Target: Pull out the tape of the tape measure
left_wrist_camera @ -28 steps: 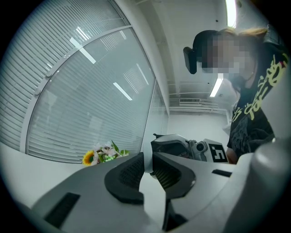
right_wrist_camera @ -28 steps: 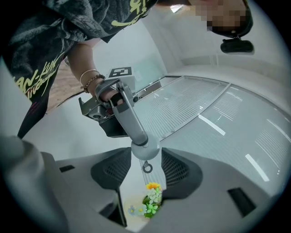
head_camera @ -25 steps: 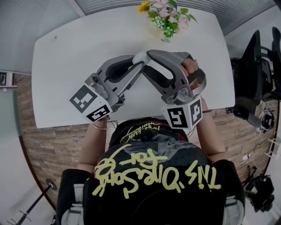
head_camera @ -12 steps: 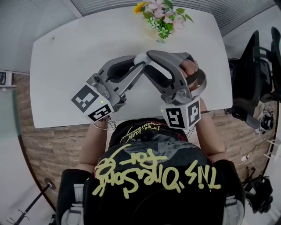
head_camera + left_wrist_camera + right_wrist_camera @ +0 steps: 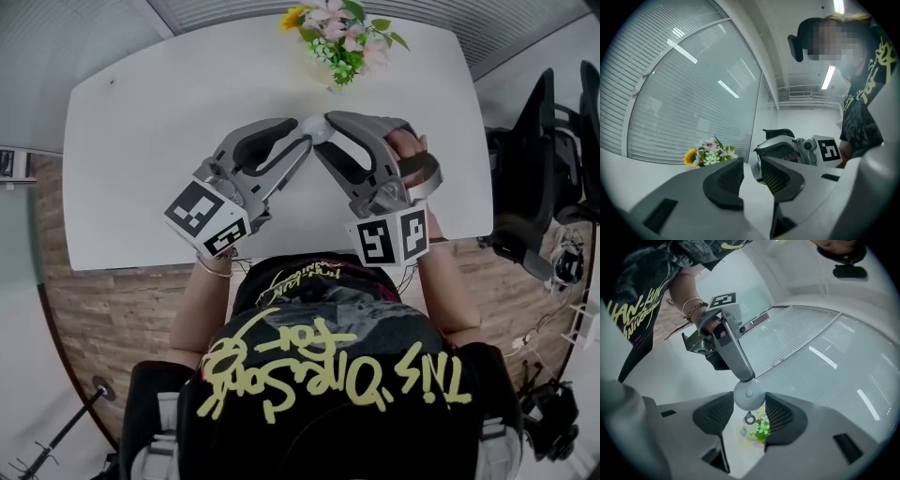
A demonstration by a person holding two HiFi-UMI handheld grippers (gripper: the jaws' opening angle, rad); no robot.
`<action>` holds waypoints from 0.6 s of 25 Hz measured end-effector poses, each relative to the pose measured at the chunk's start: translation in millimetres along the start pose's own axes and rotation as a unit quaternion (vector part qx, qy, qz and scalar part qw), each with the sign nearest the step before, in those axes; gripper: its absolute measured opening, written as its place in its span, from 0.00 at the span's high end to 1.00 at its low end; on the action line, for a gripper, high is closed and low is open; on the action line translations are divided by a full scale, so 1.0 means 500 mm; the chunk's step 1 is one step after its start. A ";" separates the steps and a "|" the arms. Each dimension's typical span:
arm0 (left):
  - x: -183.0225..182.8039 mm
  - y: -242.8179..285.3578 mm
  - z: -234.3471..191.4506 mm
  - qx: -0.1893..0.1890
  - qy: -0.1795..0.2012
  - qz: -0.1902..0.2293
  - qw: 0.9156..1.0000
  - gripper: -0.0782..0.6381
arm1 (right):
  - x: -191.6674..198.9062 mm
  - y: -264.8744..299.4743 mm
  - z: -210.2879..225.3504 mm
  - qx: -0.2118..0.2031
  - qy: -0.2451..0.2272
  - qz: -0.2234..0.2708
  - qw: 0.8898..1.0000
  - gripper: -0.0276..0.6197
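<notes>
My right gripper (image 5: pixel 749 405) pinches the small round tape measure (image 5: pixel 749 393) by its flat faces, in the air over the middle of the tabletop (image 5: pixel 141 169), short of the flowers (image 5: pixel 342 42) at its far edge. My left gripper (image 5: pixel 751 171) meets it tip to tip; its jaws have just been opening and stand slightly spread, the case's rim in the gap with no pad pressing on it. I judge the case light, hard and slippery and the tape thin and springy, so I'd nip only its end tab and pull straight.
</notes>
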State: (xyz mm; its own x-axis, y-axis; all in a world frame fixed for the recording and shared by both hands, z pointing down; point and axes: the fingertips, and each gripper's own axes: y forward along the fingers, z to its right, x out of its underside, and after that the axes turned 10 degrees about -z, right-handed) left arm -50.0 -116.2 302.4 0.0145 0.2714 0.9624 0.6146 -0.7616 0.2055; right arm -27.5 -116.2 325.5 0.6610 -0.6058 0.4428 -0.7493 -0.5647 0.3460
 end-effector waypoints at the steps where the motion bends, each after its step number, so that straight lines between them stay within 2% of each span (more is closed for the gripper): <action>1: -0.001 0.000 -0.002 -0.006 0.004 -0.001 1.000 0.74 | 0.009 0.001 -0.002 -0.005 0.004 -0.004 1.000 0.63; 6: -0.009 -0.012 -0.004 -0.029 0.027 0.003 0.999 0.77 | 0.042 0.011 -0.020 -0.029 0.021 -0.020 0.999 0.63; 15: 0.004 -0.028 -0.008 -0.050 0.023 0.009 0.998 0.81 | 0.075 0.035 -0.072 -0.083 0.024 -0.041 0.995 0.63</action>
State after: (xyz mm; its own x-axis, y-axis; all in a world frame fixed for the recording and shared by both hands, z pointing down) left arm -61.5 -107.5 302.2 -0.0129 0.2305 0.9730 0.5325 -0.8220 0.2018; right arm -17.4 -128.5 377.9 0.7203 -0.5326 0.4445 -0.6921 -0.5078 0.5130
